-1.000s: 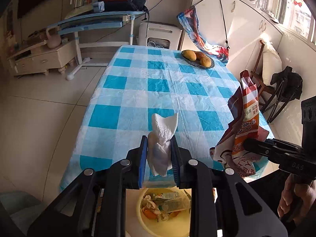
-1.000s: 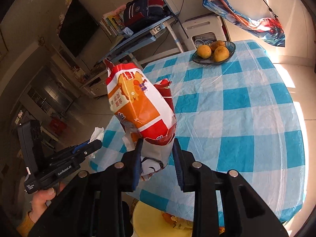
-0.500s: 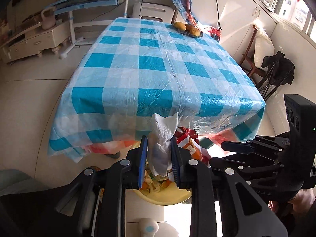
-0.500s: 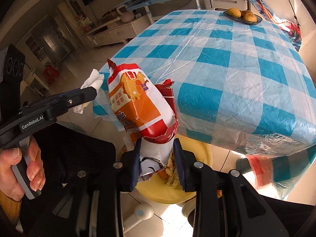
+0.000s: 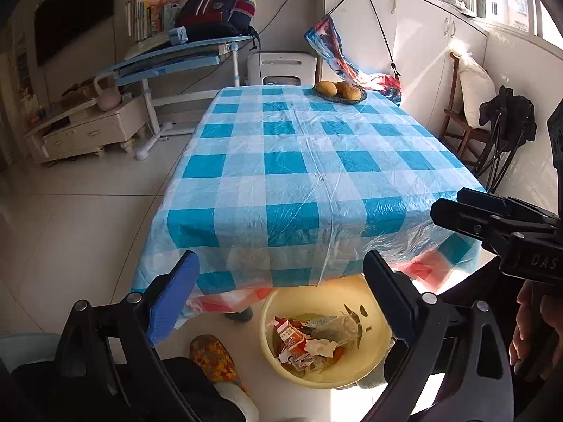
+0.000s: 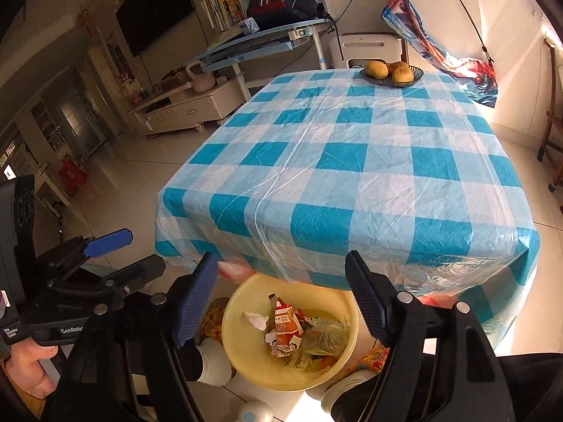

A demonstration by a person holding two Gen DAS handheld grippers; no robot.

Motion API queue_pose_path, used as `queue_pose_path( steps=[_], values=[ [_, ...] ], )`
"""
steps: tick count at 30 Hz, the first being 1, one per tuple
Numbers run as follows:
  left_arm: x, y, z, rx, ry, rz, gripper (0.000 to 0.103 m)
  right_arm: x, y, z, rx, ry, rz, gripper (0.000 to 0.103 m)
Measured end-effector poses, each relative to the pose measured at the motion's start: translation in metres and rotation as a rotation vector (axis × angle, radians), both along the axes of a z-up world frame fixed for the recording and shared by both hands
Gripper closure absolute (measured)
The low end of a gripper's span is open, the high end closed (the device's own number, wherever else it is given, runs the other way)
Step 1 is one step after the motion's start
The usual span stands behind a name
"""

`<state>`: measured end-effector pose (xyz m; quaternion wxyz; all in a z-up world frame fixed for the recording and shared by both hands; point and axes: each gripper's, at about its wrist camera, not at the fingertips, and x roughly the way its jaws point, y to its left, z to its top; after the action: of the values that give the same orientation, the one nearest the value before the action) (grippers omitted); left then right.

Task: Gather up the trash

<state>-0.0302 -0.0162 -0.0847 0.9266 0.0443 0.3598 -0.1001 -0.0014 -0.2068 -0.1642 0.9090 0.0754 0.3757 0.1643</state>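
- My left gripper [image 5: 281,302] is opening, nothing between its jaws.
- My right gripper [image 6: 281,302] is opening too (empty).
- The snack wrapper [image 6: 286,330] and tissue [image 6: 257,319] lie in the yellow basin [image 6: 246,302] below.

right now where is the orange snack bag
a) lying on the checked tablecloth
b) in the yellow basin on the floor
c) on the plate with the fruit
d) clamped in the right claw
b: the orange snack bag lies among the other trash inside the yellow basin on the floor, below the near table edge, and nothing sits between the jaws of the right claw.
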Motion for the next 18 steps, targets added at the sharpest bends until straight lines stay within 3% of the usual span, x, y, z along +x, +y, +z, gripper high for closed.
queue_pose_path(
  steps=[5, 10, 18],
  values=[
    [-0.003, -0.006, 0.01, 0.034, -0.069, 0.01, 0.007, -0.004, -0.005, 0.015, 0.012, -0.087, -0.055, 0.026],
    [-0.007, -0.006, 0.02, 0.018, -0.113, 0.023, 0.007, -0.012, -0.012, 0.023, 0.002, -0.15, -0.111, 0.021],
    [-0.008, -0.006, 0.027, 0.012, -0.136, 0.039, 0.007, -0.019, -0.01, 0.032, -0.053, -0.221, -0.138, 0.018]
  ],
)
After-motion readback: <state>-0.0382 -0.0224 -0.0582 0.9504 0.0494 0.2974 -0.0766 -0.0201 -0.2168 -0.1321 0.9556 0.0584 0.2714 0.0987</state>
